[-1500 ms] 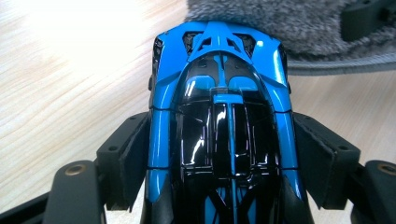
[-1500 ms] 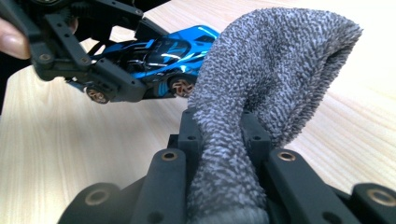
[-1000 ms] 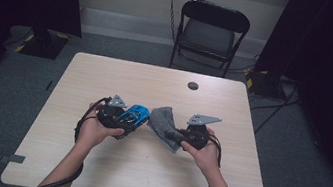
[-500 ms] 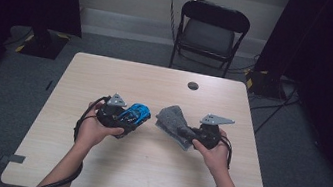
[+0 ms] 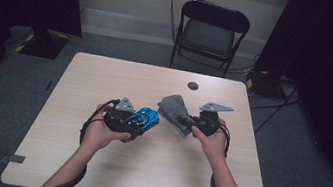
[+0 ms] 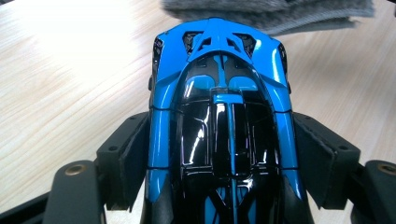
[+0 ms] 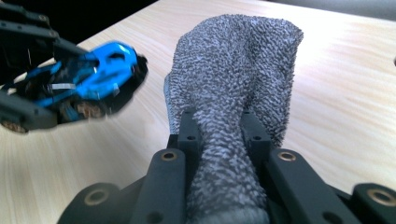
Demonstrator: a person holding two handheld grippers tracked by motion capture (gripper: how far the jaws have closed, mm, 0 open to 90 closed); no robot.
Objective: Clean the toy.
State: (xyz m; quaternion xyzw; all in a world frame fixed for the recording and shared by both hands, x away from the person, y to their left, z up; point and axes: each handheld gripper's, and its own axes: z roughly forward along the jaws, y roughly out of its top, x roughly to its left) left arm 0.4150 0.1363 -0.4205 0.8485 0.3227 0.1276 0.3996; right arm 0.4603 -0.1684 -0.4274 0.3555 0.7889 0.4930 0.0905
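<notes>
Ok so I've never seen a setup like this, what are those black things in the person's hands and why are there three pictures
Those are hand-held grippers: two-jaw clamps a person squeezes instead of using fingers. One picture comes from a camera above the wooden table, looking down. The other two come from small cameras riding on each clamp, looking along its jaws. The left gripper is clamped on the sides of a blue toy car. The right gripper is pinched shut on a grey cloth, bunched between its jaws. From above, car and cloth are held close together but apart. A small dark round thing lies on the table's far side, too small to identify.
</notes>
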